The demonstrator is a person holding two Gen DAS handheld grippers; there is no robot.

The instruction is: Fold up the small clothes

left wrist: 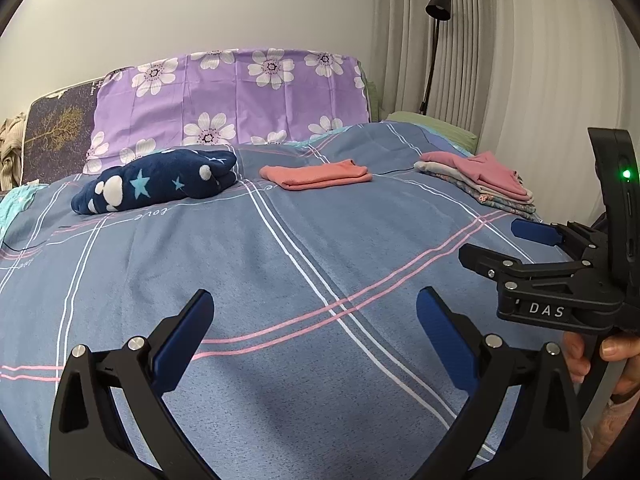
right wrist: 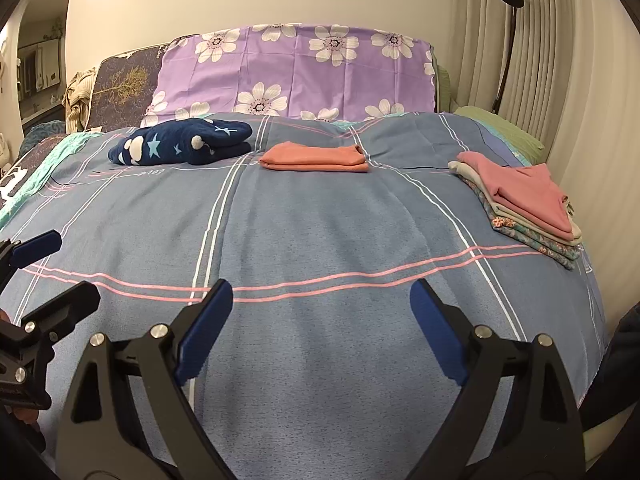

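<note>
Blue-grey checked cover spreads over the bed (right wrist: 320,208), and we place everything else from it. At its head leans a purple flowered pillow (right wrist: 296,68). On the cover's far left lies a navy starred bundle (right wrist: 184,142), a folded salmon garment (right wrist: 316,158) at far centre, and a stack of folded clothes (right wrist: 524,204) at the right edge; we cannot tell how many pieces the stack has. Above the bed's near end our left gripper (left wrist: 314,334) and right gripper (right wrist: 320,326) hang with fingers spread wide, holding nothing. A hand (left wrist: 612,364) on the right handle is cut off at the frame's edge.
</note>
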